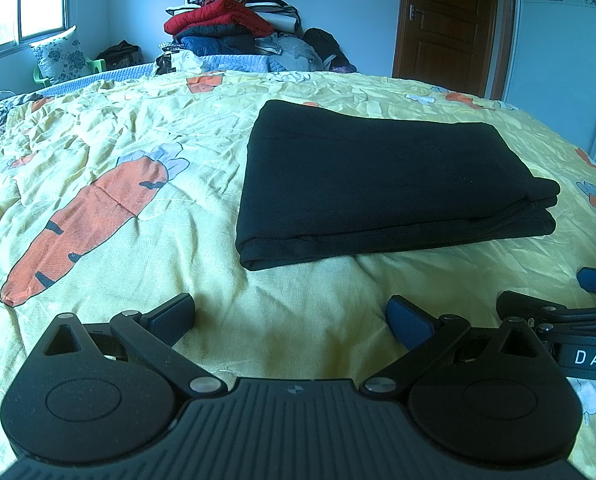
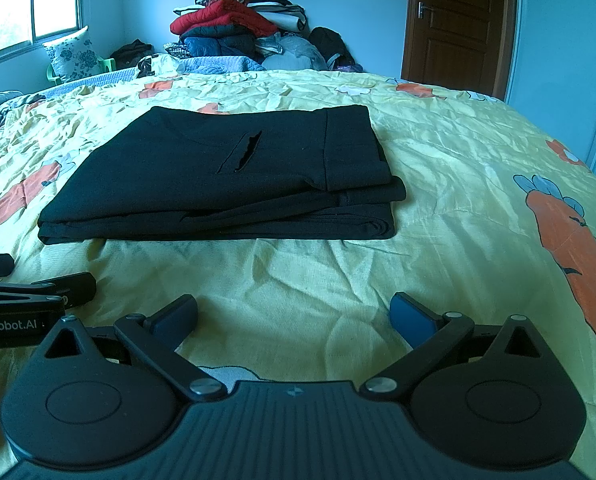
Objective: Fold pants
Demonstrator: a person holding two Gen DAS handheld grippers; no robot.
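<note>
Carrots [image 1: 85, 216] printed on the yellow bedsheet [image 1: 169, 128] fill the left of the left wrist view; right of centre lie the black pants [image 1: 378, 184], folded into a layered rectangle. At the bottom centre the left gripper [image 1: 291, 320] stands with jaws wide apart, empty, short of the cloth. In the right wrist view the pants sit centre-left, pocket slit up, and the right gripper [image 2: 293, 318] below is likewise spread and holding nothing. Folding looks finished; at most, the next move calls for squaring the uneven right-hand edges
</note>
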